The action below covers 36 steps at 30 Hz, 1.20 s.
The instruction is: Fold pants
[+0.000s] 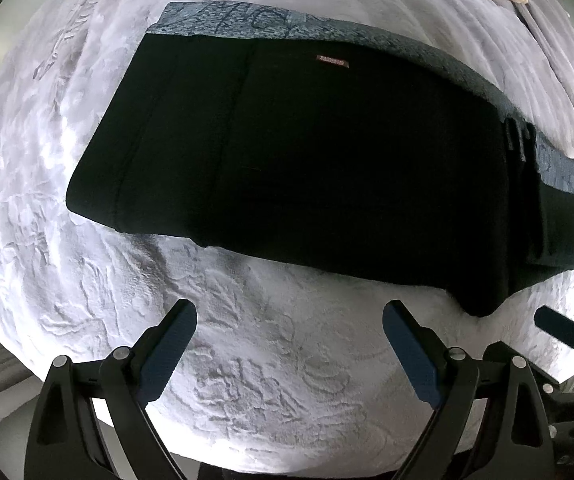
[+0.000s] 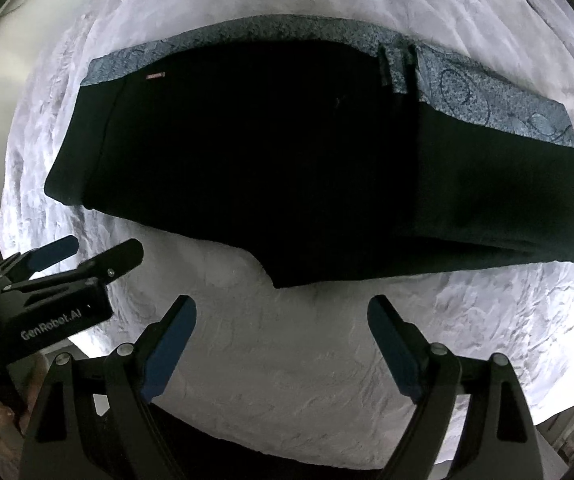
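**Pants lie ahead of both sets of jaws, long axis crosswise**

The left gripper [image 1: 289,322] has its jaws spread wide with nothing between them, only white textured bedding [image 1: 271,360] below. The right gripper [image 2: 283,320] is likewise wide apart and empty. Just ahead of both, past the fingertips, lie the black pants [image 1: 307,148], folded flat on the bed. Their long axis runs across the line the jaws point along, from one side to the other. A patterned blue cloth [image 2: 487,92] shows along the far edge of the pants, beyond them from the jaws. The near edge of the pants is apart from both pairs of fingers; the right gripper looks slightly nearer to it. Both grippers point down at the bed, side by side, the left one visible at the left of the right wrist view. The next fold probably calls for reaching forward to the near edge.
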Each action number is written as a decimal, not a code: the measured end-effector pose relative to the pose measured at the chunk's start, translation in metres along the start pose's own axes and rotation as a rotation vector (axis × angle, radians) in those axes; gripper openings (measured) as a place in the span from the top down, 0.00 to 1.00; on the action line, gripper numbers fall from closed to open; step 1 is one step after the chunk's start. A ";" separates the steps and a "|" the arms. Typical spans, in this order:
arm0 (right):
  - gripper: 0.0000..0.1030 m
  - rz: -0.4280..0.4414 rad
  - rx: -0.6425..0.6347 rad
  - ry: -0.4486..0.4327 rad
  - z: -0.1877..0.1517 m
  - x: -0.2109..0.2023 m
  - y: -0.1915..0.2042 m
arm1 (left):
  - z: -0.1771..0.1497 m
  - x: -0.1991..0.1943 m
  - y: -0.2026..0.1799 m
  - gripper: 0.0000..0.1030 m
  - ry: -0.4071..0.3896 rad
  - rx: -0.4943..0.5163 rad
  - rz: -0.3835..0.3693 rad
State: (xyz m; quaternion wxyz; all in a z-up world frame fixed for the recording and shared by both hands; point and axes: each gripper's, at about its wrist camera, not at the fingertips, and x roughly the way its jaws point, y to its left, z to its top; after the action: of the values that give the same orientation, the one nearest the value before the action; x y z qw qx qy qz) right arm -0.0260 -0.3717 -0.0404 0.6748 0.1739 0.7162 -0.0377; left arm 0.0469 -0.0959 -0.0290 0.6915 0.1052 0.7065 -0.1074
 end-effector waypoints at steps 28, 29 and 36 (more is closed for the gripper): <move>0.13 0.019 0.008 0.039 -0.012 0.005 -0.005 | 0.042 -0.002 0.133 0.08 -0.149 -0.323 -0.401; 0.13 0.020 0.006 0.042 -0.013 0.006 -0.004 | 0.043 0.001 0.142 0.08 -0.152 -0.338 -0.433; 0.13 0.021 -0.005 0.074 -0.018 0.014 -0.005 | 0.032 0.019 0.132 0.08 -0.142 -0.336 -0.562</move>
State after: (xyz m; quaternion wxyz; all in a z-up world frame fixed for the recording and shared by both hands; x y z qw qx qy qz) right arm -0.0451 -0.3685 -0.0534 0.6488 0.1809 0.7388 -0.0223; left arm 0.1166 0.0210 -0.0491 0.6899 -0.2170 0.6659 -0.1831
